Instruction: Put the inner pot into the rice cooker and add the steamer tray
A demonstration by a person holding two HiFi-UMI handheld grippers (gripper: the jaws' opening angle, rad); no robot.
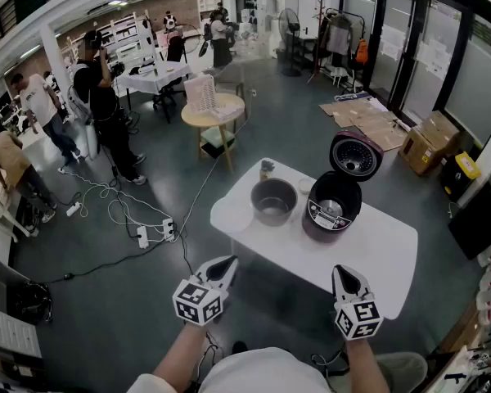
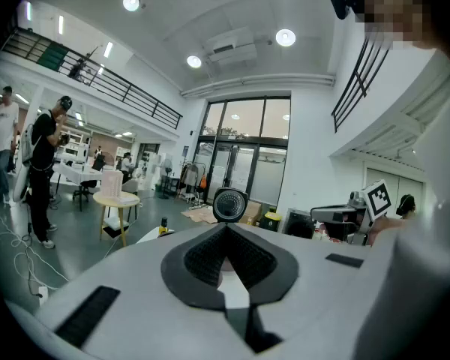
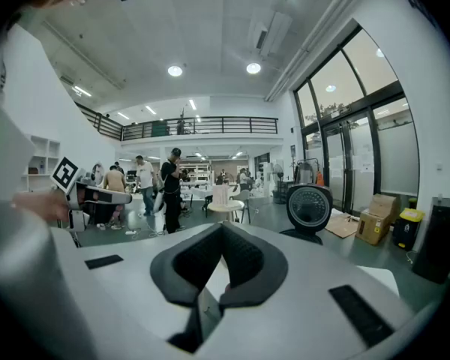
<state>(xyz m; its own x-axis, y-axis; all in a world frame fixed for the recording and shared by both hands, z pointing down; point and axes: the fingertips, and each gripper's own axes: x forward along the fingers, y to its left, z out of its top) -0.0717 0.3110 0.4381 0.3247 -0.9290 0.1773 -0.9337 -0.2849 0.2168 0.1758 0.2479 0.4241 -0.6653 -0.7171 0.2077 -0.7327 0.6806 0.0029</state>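
Note:
The grey inner pot point(image 1: 274, 201) stands on the white table point(image 1: 376, 252), left of the dark rice cooker point(image 1: 334, 207), whose lid point(image 1: 356, 154) stands open. A pale round shape point(image 1: 233, 215) lies left of the pot; I cannot tell what it is. My left gripper point(image 1: 227, 262) and right gripper point(image 1: 341, 270) hover side by side short of the table's near edge, both shut and empty. In the left gripper view the shut jaws point(image 2: 226, 229) point at the cooker lid point(image 2: 229, 205). The right gripper view shows its shut jaws point(image 3: 223, 229) with the lid point(image 3: 309, 208) to their right.
A small bottle point(image 1: 267, 169) stands at the table's far corner. Behind it is a round wooden table point(image 1: 213, 115). Cables and power strips point(image 1: 143, 232) lie on the floor to the left. People stand far left, and cardboard boxes point(image 1: 425, 142) sit at the right.

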